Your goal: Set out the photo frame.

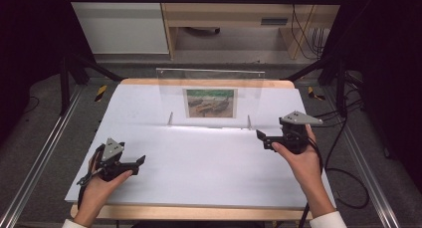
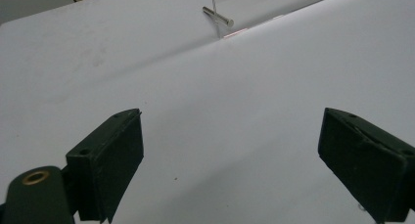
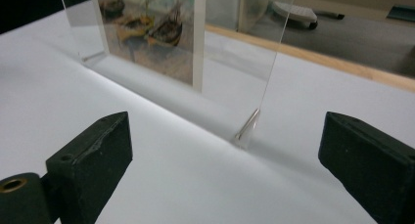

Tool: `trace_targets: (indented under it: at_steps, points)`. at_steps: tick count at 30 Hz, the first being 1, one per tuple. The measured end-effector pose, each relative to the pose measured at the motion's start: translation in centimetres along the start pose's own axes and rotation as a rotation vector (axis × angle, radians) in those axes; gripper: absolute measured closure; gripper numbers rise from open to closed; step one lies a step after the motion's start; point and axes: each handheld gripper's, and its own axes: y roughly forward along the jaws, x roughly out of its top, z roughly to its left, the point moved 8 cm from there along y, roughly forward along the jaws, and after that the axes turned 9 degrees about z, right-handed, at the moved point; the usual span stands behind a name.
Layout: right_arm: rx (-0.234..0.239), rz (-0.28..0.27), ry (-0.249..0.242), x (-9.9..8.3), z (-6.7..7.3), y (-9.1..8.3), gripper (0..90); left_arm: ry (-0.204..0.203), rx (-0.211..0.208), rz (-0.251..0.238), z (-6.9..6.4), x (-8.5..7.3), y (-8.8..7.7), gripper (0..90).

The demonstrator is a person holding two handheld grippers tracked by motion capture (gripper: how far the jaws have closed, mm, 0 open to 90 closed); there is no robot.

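I see a clear picture frame [image 1: 210,96] standing upright near the far edge of the white counter [image 1: 199,163], holding a painting of boats [image 1: 209,103]. My left claw [image 1: 139,161] sits near the front left, jaws wide apart, empty. My right claw [image 1: 260,136] hovers just right of the frame, also gaping, gripping nothing.

The clear upright acrylic picture frame [image 3: 195,48] is cut off by the right gripper view's top edge, so its small painting of boats [image 3: 151,23] shows only in part. In the left gripper view, the top edge crops everything above one silver metal peg [image 2: 219,16].
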Motion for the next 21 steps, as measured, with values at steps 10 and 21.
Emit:
trace_targets:
  at_steps: [10,21]
  points:
    - [-0.022,0.096,0.009,-4.5,-0.1,1.1,5.8,-0.007,0.001,0.007,0.1,-0.1,0.1,8.7]
    - [-0.033,0.18,0.037,-8.3,0.0,1.9,5.8,-0.014,0.014,0.037,0.0,-0.4,0.5,7.7]
